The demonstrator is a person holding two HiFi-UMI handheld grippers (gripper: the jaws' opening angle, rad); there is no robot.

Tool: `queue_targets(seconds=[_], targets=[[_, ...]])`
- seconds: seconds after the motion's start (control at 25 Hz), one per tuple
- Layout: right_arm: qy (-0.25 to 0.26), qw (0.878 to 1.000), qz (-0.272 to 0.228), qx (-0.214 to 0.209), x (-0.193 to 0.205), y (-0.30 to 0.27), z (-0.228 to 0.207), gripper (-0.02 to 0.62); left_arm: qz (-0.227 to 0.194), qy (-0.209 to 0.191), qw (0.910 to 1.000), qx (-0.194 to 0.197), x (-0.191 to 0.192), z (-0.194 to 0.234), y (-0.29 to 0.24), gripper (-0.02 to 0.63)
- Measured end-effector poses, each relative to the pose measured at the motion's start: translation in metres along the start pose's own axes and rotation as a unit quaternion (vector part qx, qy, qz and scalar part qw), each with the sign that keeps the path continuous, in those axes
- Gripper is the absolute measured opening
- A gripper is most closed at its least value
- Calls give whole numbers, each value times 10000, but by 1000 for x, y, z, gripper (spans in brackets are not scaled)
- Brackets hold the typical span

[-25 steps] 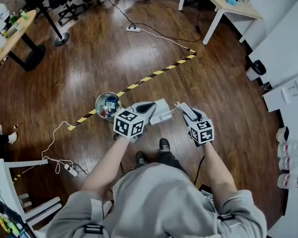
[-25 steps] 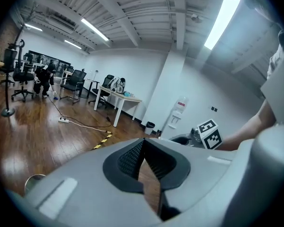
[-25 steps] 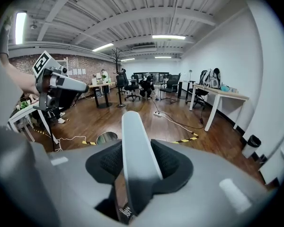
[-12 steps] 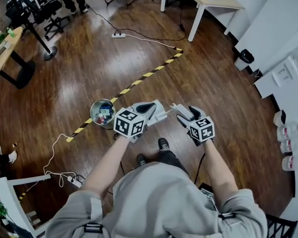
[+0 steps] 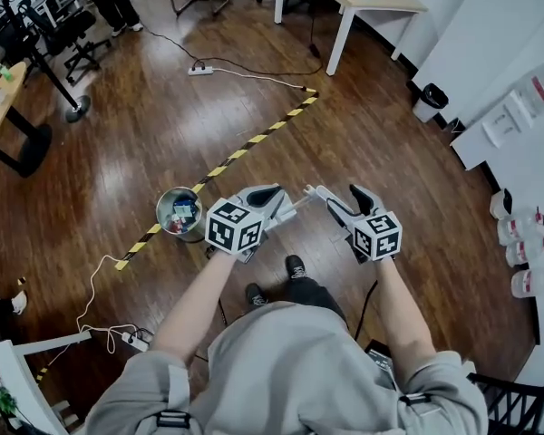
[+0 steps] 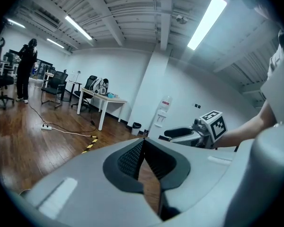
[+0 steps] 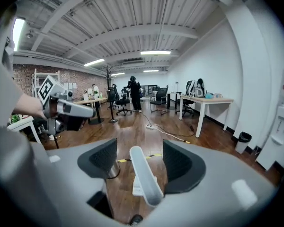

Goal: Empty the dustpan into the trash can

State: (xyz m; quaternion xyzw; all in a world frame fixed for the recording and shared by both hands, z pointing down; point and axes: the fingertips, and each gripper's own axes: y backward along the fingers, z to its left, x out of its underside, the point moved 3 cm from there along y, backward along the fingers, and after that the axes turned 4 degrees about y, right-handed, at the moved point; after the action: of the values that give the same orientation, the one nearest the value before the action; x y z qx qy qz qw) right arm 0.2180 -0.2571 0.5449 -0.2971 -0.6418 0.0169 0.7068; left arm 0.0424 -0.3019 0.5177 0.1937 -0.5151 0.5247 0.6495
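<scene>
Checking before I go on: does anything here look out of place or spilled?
The dustpan handle sits loose between the right gripper's opening jaws, neither pad touching it. No spill shows around the trash can.

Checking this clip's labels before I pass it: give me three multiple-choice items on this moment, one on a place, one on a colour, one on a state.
1. Where does the trash can stand in the head view?
A) on the floor, left of the left gripper, beside the floor tape
B) on a desk
C) behind the person

2. What colours is the floor tape?
A) red and white
B) yellow and black
C) plain blue

3. How do the left gripper's jaws stand?
A) wide apart
B) clamped on the trash can's rim
C) shut together

Answers:
1 A, the can sits on the wood floor next to the tape.
2 B, its stripes alternate yellow and black.
3 C, the left gripper view shows the pads meeting.
</scene>
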Motion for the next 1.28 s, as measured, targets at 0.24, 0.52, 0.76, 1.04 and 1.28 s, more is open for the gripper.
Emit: queue_targets(seconds=[0.24, 0.52, 0.76, 1.04, 1.28], targets=[[-24, 9949, -1002, 108, -87, 9, -5, 0, -354, -284, 9989, -149, -43, -15, -2, 6], [149, 9786, -1957, -617, -171, 20, 15, 0, -867, -221, 9953, -374, -91, -35, 8, 6], [22, 9685, -2227, -1118, -207, 14, 32, 0, -1067, -188, 9912, -758, -112, -34, 21, 5], [11, 9669, -2125, -1414, -213, 1, 44, 0, -1240, -158, 9866, -1048, -118, -27, 42, 5], [12, 9677, -1996, -1540, -213, -13, 54, 0, -1257, -120, 9849, -1182, -118, -18, 53, 5]])
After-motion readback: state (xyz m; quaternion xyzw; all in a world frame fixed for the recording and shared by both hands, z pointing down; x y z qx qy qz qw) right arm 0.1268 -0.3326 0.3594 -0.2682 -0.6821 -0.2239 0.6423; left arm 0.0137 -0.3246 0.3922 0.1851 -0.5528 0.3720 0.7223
